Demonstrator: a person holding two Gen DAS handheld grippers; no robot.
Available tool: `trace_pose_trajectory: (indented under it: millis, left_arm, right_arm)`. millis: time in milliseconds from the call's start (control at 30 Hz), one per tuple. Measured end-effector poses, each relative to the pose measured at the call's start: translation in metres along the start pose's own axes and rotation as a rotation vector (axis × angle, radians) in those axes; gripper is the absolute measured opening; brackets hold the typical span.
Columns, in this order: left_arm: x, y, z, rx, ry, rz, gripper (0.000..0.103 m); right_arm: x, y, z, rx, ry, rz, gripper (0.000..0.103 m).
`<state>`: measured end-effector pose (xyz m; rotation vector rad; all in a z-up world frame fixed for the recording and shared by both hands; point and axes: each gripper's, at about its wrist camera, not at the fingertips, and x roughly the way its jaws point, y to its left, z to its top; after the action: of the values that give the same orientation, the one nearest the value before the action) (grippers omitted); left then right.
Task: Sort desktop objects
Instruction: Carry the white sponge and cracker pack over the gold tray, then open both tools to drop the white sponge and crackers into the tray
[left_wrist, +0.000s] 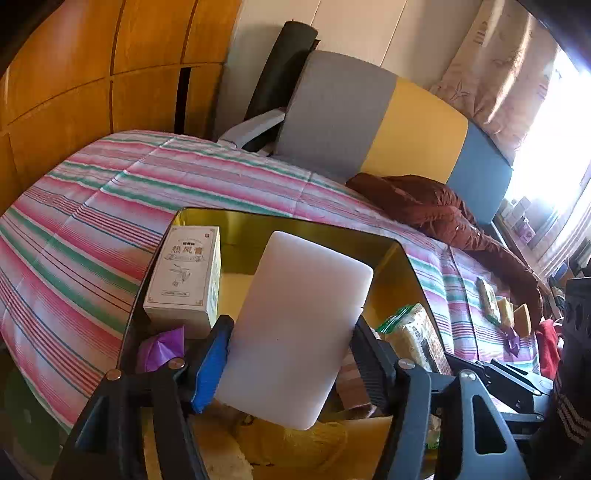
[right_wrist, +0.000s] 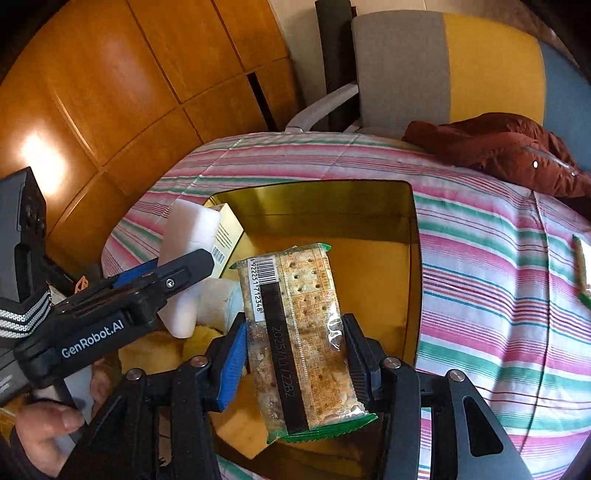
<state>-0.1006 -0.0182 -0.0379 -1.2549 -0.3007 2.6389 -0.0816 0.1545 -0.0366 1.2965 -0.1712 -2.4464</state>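
Left hand-held gripper (left_wrist: 291, 354): lower centre of the left view, jaws clamped on a white block (left_wrist: 295, 328), held tilted above a gold tin (left_wrist: 402, 258).

Right hand-held gripper (right_wrist: 295, 354): lower centre of the right view, jaws gripping a cracker pack (right_wrist: 299, 332) by its long sides, barcode end up, over the tin's yellow floor.

Tin contents: a cream box (left_wrist: 184, 273) upright against the left wall; a purple wrapper (left_wrist: 162, 347) below it; yellow items at the bottom edge, possibly sponges, too blurred to name.

Bed (left_wrist: 92, 221): striped cover, carries the tin. More small items (left_wrist: 506, 310) lie at the right of the left view. A brown jacket (right_wrist: 498, 151) lies at the upper right.

A hand (right_wrist: 48, 424), lower left, holds the left tool.
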Motion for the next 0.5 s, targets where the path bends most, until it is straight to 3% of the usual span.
trace_pose_trajectory:
  millis: [333, 400, 500]
  left_arm:
    - [0.009, 0.008, -0.009, -0.008, 0.030, 0.026, 0.069]
    - [0.010, 0.007, -0.011, -0.001, 0.037, 0.037, 0.072]
    - [0.008, 0.004, -0.013, 0.008, 0.033, 0.047, 0.077]
  right_arm:
    - [0.009, -0.004, -0.008, -0.001, 0.019, -0.038, 0.053]
    - [0.008, -0.003, -0.010, -0.006, 0.012, -0.036, 0.070]
    - [0.003, 0.002, -0.013, -0.027, -0.016, -0.040, 0.084]
